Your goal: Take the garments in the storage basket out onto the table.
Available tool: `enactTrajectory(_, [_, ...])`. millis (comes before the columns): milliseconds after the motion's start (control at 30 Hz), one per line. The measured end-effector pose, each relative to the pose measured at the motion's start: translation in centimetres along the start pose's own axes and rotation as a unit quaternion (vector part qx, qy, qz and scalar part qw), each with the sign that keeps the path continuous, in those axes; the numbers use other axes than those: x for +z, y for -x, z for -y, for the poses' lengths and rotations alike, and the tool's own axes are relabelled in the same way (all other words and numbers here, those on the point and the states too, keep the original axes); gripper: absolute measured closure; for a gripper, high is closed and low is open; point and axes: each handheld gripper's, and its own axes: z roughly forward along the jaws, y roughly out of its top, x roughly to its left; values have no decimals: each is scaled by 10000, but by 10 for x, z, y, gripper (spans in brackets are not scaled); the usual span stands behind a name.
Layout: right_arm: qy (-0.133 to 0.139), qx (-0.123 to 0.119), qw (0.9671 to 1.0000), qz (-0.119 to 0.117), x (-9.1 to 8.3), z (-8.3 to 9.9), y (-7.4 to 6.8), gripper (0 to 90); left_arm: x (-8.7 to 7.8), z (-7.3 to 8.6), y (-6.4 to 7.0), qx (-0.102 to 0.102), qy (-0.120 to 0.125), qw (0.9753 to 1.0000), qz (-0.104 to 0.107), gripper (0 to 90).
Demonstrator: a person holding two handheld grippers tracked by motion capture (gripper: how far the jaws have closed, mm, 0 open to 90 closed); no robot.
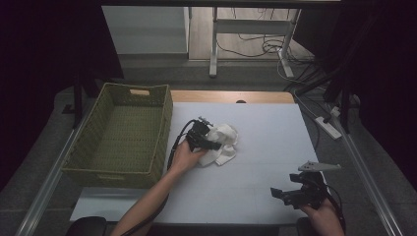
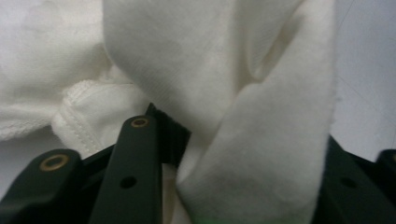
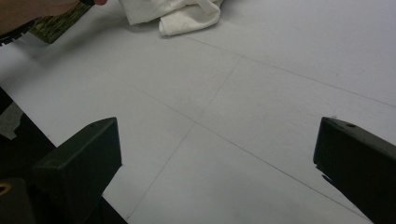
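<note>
High view, looking down on a pale grey tabletop (image 1: pixel 255 187) with a crumpled white cotton cloth (image 1: pixel 223 142) lying near its middle, toward the left edge. Just left of the cloth, a green woven rectangular basket (image 1: pixel 105 169) resting along the tabletop's left edge, open side up.

Left gripper (image 1: pixel 209 143) pressed into the cloth, black fingers (image 2: pixel 137 163) clamped on a thick fold of it, seen close up in the left gripper view with white fabric bunched between and above them. Right gripper (image 1: pixel 276 192) held near the tabletop's front right corner, well apart from the cloth, fingers (image 3: pixel 79 158) spread wide with nothing but bare surface between them.

Step in hand, by judgement: the grasp on the cloth, likely ahead of lifting it toward the basket. Next move probably calls for a firm hold on the fold, a lift high enough to clear the basket's near wall, then a short carry leftward.

Cloth heaped rather than flat, so no clean direction; long axis roughly from back right to front left of the tabletop, the lower folded end pointing toward the front edge.
</note>
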Motion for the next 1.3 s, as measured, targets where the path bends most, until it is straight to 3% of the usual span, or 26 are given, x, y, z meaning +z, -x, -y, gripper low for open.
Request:
enactTrajectory(200, [-17, 7, 10000, 3, 0, 0, 0, 11, -3, 0, 7, 218, -13, 9987, -456, 424])
enactTrajectory(300, [-18, 14, 10000, 1, 0, 0, 0, 11, -4, -1, 10, 232, 4, 9982, -546, 332])
enactTrajectory(500, [-14, 10, 10000, 0, 0, 0, 0, 12, -9, -3, 14, 241, 67, 9983, -519, 191])
enactTrajectory(633, [-27, 7, 10000, -4, 0, 0, 0, 12, -15, -3, 18, 391, 135, 9976, -561, 147])
enactTrajectory(867, [-33, 1, 10000, -5, 1, 0, 0, 11, -20, -4, 22, 452, 173, 9976, -493, 50])
enactTrajectory(1133, [-38, -12, 10000, 2, 1, 0, 0, 12, -28, -4, 25, 417, 266, 9986, -184, 37])
enactTrajectory(1300, [-32, -16, 10000, 5, 1, 0, 0, 12, -35, -4, 27, 447, 295, 9985, -108, 34])
